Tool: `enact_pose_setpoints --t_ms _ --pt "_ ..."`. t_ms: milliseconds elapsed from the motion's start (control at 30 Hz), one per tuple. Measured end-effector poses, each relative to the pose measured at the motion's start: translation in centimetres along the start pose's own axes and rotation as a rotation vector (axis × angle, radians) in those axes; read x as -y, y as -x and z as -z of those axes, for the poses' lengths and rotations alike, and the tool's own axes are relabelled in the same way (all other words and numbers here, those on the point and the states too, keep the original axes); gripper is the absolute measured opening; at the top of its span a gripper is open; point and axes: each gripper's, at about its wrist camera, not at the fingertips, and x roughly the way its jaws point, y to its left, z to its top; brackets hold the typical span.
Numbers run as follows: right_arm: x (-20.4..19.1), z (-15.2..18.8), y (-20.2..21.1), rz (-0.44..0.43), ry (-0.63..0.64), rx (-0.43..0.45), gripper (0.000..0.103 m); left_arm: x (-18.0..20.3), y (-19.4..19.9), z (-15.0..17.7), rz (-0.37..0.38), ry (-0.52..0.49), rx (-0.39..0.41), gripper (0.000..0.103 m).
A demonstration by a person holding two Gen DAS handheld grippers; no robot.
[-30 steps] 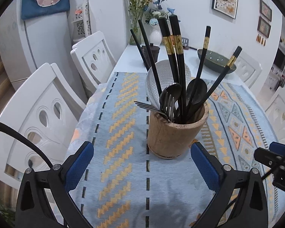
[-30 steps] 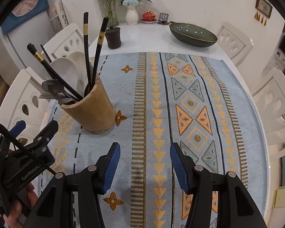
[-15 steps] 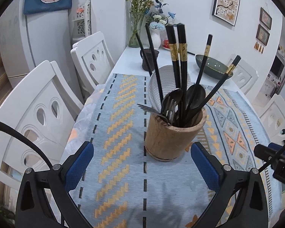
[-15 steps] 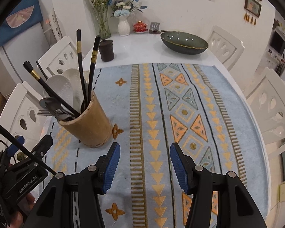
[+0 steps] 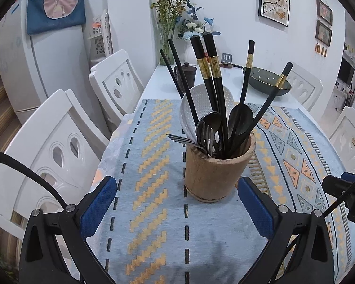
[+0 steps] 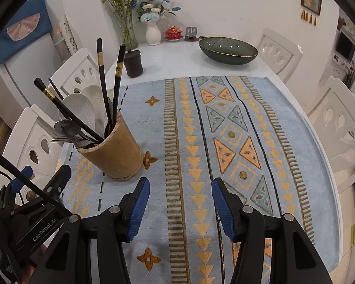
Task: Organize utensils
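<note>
A wooden utensil holder (image 5: 219, 172) stands upright on the blue patterned cloth (image 5: 153, 224). It holds black chopsticks (image 5: 210, 80) with gold bands, dark spoons (image 5: 241, 116), forks (image 5: 184, 139) and white slotted paddles (image 5: 201, 97). My left gripper (image 5: 177, 203) is open just in front of the holder, with nothing between its blue pads. My right gripper (image 6: 181, 203) is open over bare cloth, with the holder (image 6: 113, 151) up and to its left. Each gripper shows at the edge of the other's view.
A dark green bowl (image 6: 227, 49), a white vase (image 6: 153, 33), a red lidded cup (image 6: 173, 33) and a dark pot (image 6: 133, 64) stand at the table's far end. White chairs (image 5: 47, 146) (image 6: 338, 123) line both sides of the table.
The right wrist view has tilted up slightly, so the holder sits lower in it. Both grippers stay open and in place. Nothing was picked up or moved.
</note>
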Motion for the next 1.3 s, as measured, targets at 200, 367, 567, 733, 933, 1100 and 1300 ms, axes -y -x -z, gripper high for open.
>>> enact_pose_setpoints --t_ms 200,367,567,733,933,1100,1300 --pt "-0.4 0.0 -0.2 -0.001 0.01 -0.003 0.053 -0.2 0.0 0.1 -0.085 -0.008 0.034 0.103" --pt "-0.6 0.1 -0.6 -0.004 0.013 -0.019 0.053 -0.5 -0.5 0.2 -0.11 -0.008 0.012 0.103" --pt "-1.0 0.1 -0.8 -0.009 0.032 -0.024 0.053 -0.2 -0.5 0.1 -0.114 -0.033 0.02 0.103" --pt "-1.6 0.2 -0.6 -0.012 0.056 -0.016 0.053 0.1 -0.5 0.2 -0.09 -0.036 0.007 0.103" --pt "-1.3 0.2 -1.2 -0.018 0.044 -0.041 0.053 0.0 -0.6 0.2 -0.081 -0.029 0.005 0.103" --pt "-1.2 0.2 -1.4 -0.018 0.043 -0.05 0.053 0.2 -0.6 0.3 -0.081 -0.041 0.006 0.103" --pt "-1.5 0.3 -1.4 -0.02 0.052 -0.054 0.053 0.4 -0.6 0.3 -0.091 -0.044 0.006 0.103"
